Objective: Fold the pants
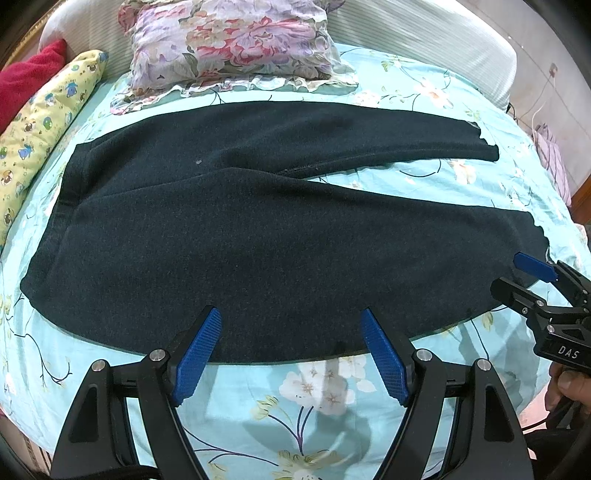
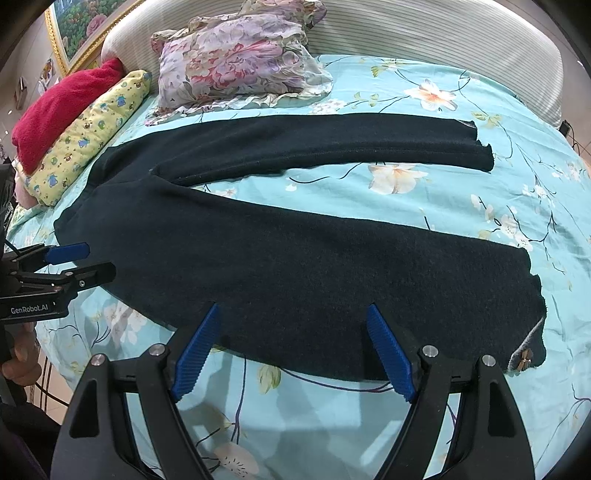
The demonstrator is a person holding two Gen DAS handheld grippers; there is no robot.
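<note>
Dark navy pants [image 1: 258,236] lie spread flat on the bed, waistband to the left, both legs running right and splayed apart; they also show in the right wrist view [image 2: 295,258]. My left gripper [image 1: 291,321] is open and empty, its blue fingers just over the near edge of the near leg. My right gripper [image 2: 293,317] is open and empty over the same near edge, closer to the cuff [image 2: 532,325]. The right gripper also shows in the left wrist view [image 1: 517,277] beside the near cuff. The left gripper shows in the right wrist view [image 2: 92,262] by the waistband.
The bed has a turquoise floral sheet [image 1: 314,398]. A floral pillow [image 1: 236,40] lies at the headboard behind the pants. A yellow printed pillow [image 1: 40,122] and a red blanket [image 2: 62,107] lie at the far left. A striped headboard [image 2: 443,33] runs behind.
</note>
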